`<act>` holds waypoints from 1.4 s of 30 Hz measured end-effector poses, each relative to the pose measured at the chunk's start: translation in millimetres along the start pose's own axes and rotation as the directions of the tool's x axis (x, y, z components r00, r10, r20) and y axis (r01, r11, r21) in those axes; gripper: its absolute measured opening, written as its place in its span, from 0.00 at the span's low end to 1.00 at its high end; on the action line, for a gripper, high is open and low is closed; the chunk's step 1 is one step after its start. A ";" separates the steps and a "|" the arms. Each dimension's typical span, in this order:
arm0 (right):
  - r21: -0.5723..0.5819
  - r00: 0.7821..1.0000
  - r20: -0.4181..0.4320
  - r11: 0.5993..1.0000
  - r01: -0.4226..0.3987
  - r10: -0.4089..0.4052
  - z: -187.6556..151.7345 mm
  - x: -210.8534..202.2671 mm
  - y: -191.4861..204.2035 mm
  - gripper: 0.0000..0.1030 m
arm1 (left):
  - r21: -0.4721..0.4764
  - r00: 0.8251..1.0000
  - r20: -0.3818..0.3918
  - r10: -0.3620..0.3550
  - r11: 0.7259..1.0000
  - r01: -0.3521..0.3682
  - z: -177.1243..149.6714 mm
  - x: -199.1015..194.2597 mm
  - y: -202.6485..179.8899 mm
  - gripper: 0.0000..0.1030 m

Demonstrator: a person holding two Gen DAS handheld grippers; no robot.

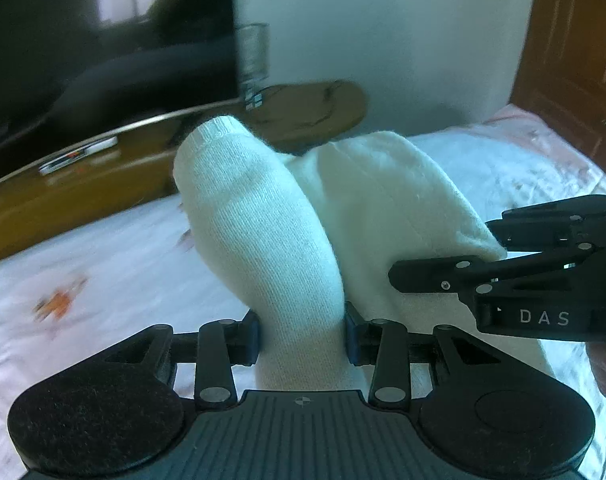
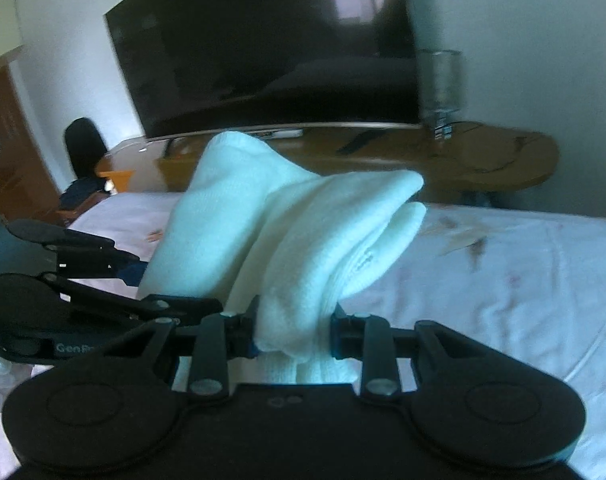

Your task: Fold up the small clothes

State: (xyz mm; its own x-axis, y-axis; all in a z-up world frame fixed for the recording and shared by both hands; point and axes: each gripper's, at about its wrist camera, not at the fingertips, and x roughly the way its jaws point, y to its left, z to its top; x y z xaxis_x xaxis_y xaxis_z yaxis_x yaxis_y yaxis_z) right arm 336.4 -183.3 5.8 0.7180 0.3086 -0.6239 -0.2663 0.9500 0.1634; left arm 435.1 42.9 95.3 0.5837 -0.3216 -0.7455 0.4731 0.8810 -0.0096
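A white knitted sock (image 1: 255,220) stands up out of my left gripper (image 1: 302,338), whose blue pads are shut on its lower part. A second fold of white sock (image 1: 391,208) hangs beside it, and the right gripper (image 1: 443,276) reaches in from the right edge against that fold. In the right wrist view my right gripper (image 2: 294,334) is shut on bunched white sock (image 2: 303,232), folded over at the top. The left gripper (image 2: 103,292) shows at the left edge, close beside the cloth. Both are lifted above the bed.
A bed with a white and pink patterned sheet (image 1: 115,264) lies below. Beyond it stands a wooden TV stand (image 2: 503,156) with a large dark television (image 2: 271,52) and a glass (image 2: 439,80). A wooden door (image 1: 575,52) is at far right. A dark chair (image 2: 85,144) stands left.
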 end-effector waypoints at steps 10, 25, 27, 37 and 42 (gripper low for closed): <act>-0.003 0.987 -0.097 0.992 -0.130 0.129 -31.8 75.1 88.1 0.29 | -0.135 0.990 -0.118 0.071 0.987 -0.087 -84.5 1.6 94.2 0.39; 0.135 0.968 -0.186 0.980 -0.147 0.170 -74.0 152.2 82.2 0.30 | -0.272 0.997 -0.072 0.026 0.961 -0.045 -140.0 58.7 149.4 0.66; 0.211 0.965 -0.165 0.963 -0.167 0.204 -80.7 147.1 69.8 0.30 | -0.280 0.999 -0.049 0.006 0.960 -0.020 -146.8 58.2 154.4 0.68; 0.295 0.960 -0.068 0.925 -0.241 0.272 -75.2 129.1 42.0 0.57 | -0.377 0.998 0.064 0.020 0.926 0.006 -153.0 39.2 182.6 0.80; 0.532 0.909 -0.047 0.780 -0.328 0.415 -70.0 174.6 -0.2 0.58 | -0.465 0.999 0.044 -0.001 0.885 0.022 -149.0 67.5 197.9 0.80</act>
State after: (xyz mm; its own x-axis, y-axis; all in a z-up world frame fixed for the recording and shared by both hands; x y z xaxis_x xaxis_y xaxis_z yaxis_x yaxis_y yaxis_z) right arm 416.8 -133.0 -156.6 0.5116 0.6719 -0.5355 -0.1010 0.6659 0.7392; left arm 469.8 247.3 -56.2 0.6118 -0.3376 -0.7154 0.1246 0.9342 -0.3343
